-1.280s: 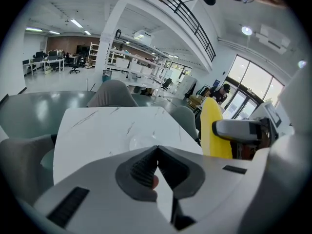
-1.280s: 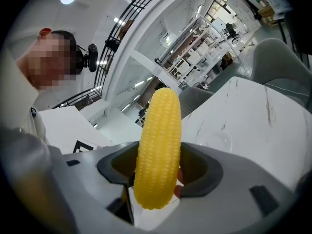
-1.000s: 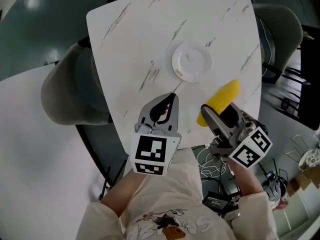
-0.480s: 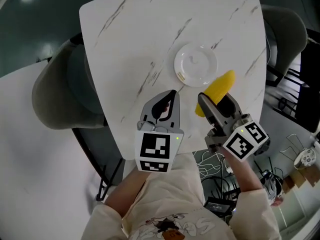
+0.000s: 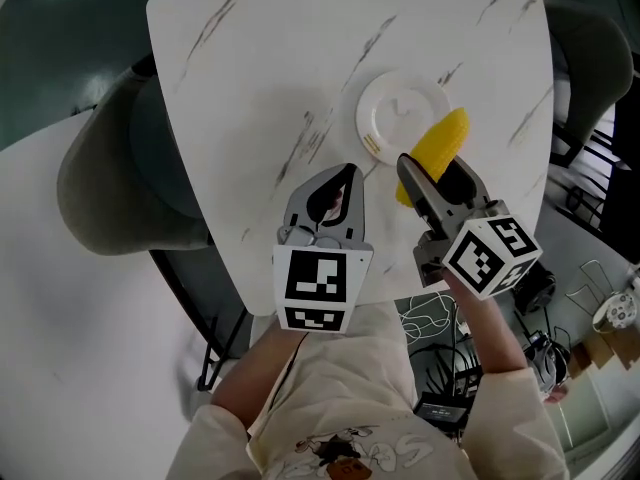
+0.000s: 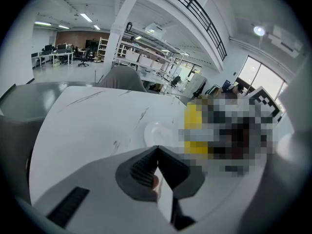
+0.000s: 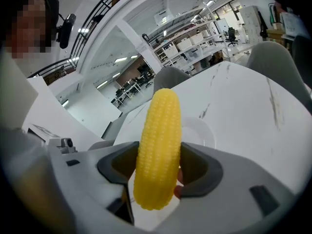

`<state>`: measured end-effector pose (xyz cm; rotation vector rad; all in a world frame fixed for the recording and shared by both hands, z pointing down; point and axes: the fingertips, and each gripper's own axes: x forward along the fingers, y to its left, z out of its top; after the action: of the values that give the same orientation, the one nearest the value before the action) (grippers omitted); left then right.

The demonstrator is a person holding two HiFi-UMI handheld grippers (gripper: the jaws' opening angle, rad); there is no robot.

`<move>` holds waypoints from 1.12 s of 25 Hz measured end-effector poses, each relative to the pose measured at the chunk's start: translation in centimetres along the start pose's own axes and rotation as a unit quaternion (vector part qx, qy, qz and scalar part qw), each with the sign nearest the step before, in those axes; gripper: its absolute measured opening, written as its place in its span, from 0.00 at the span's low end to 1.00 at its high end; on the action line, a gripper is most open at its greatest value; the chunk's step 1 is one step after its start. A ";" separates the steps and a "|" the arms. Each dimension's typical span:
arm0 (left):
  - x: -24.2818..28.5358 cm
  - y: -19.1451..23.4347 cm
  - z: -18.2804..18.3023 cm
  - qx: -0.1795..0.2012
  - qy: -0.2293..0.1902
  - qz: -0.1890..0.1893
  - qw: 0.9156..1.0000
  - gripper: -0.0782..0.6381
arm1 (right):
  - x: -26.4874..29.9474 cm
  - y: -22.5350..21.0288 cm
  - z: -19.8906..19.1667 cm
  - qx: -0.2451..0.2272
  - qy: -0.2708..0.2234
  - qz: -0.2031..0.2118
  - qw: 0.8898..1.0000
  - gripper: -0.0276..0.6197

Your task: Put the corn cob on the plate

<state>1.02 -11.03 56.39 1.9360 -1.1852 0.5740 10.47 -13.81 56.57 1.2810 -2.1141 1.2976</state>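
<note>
1. Centre-right, the right hand-held gripper (image 5: 437, 180) is clamped on the corn cob (image 5: 442, 144), its tip at the lower-right rim of the white plate (image 5: 390, 108).
2. The left hand-held gripper (image 5: 346, 172), jaws together and empty, hovers lower-left of the plate above the table (image 5: 250, 78).
3. A grey chair (image 5: 110, 183) stands at the left.

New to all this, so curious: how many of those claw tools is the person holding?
2. The left gripper, shut and empty, is over the table's near edge; the right gripper grips the corn cob by the plate. None looks hidden.
</note>
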 end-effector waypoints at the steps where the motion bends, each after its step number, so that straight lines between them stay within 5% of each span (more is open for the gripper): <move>1: 0.2 0.1 -0.1 0.000 0.001 0.000 1.000 0.12 | 0.3 -0.2 -0.1 -0.005 0.002 -0.003 1.000 0.44; 28: 2.5 1.5 -1.1 0.002 0.023 0.013 1.000 0.12 | 4.9 -2.9 -0.9 -0.050 0.089 -0.070 0.992 0.44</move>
<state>0.86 -11.87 59.34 1.9040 -1.1839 0.6323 10.15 -16.08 61.90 1.2008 -1.9058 1.1859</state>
